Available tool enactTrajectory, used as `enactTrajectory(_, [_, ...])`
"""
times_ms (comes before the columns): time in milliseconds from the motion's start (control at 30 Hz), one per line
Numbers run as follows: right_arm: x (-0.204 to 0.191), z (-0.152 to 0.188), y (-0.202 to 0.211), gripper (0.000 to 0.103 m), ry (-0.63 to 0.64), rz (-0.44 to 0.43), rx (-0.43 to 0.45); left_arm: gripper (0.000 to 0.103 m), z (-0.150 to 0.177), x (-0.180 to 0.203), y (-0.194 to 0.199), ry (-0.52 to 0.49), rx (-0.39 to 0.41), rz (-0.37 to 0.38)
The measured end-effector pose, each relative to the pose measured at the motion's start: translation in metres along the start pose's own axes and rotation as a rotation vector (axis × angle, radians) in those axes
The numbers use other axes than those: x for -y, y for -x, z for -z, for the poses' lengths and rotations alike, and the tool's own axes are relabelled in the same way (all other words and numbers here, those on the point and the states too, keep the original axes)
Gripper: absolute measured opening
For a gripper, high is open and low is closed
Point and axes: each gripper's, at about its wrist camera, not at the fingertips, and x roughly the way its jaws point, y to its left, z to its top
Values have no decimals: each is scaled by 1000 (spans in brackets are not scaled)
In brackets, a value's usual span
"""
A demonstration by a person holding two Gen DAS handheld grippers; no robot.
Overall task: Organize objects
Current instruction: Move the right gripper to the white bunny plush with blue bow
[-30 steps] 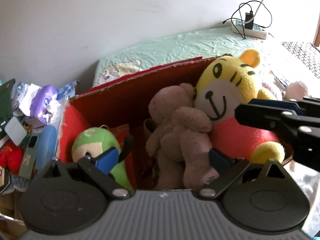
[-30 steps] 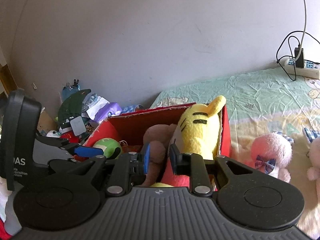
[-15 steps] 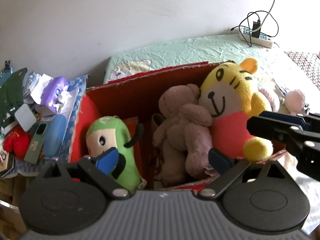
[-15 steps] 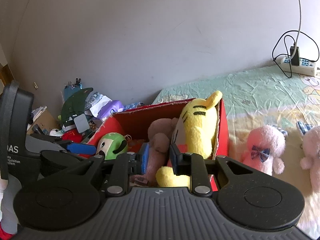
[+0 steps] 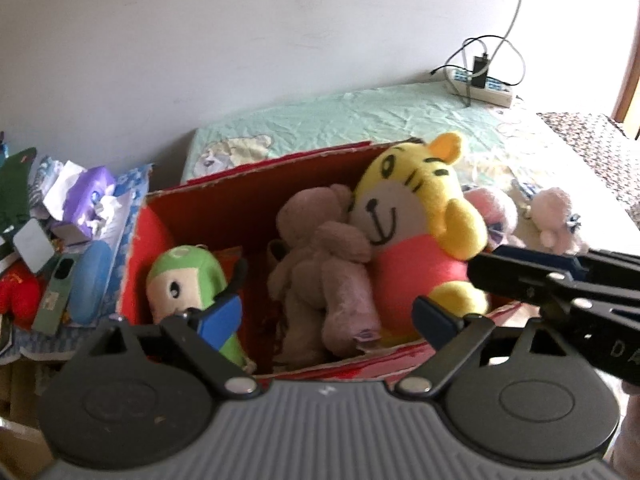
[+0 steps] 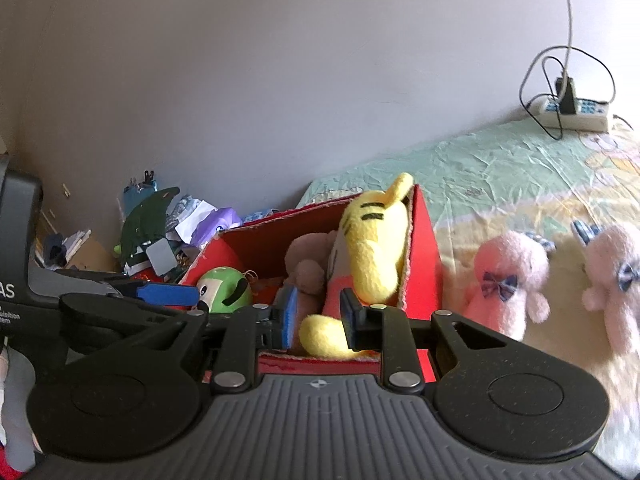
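A red cardboard box (image 5: pixel 248 200) (image 6: pixel 424 256) stands on the bed. It holds a yellow tiger plush (image 5: pixel 416 216) (image 6: pixel 372 240), a brown bear plush (image 5: pixel 320 256) (image 6: pixel 308 256) and a green plush (image 5: pixel 184 276) (image 6: pixel 224 288). My left gripper (image 5: pixel 328 316) is open and empty above the box's near edge. My right gripper (image 6: pixel 318 318) is partly open and empty, just in front of the tiger's foot; it also shows in the left wrist view (image 5: pixel 520 276). Two pink plush toys (image 6: pixel 508 280) (image 6: pixel 612 276) lie on the bed right of the box.
A green and yellow bedsheet (image 6: pixel 500 168) covers the bed. A power strip (image 5: pixel 480 88) (image 6: pixel 572 114) with cables lies at the far edge by the wall. A cluttered pile of tissues, boxes and cases (image 5: pixel 72 232) (image 6: pixel 160 236) sits left of the box.
Both grippers have pulled back and up from the box. The right gripper's jaws have opened a little. The toys in the box have not moved.
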Motion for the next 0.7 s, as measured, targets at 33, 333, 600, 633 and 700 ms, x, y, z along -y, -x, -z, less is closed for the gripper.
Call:
enactTrajectory(33, [1,1,1,25,-8,3,0,91,0,2,1,-2,6,7])
enactTrajectory(333, [20,6,13,25,-49,-5,-8,91,-1,15,9,-2,36,34])
enactTrajectory(600, [59,-1,28,25,-100,-31,-18,91,-10,42,36,-5,134,68])
enactTrajectory(633, [67,-2,31,25,-112,-29,-21,91,-11,49,38,-15,145,72])
enactTrajectory(700, [81,-5,36,25,-131,-17,-30,91,-13,66,40,-32,161,82])
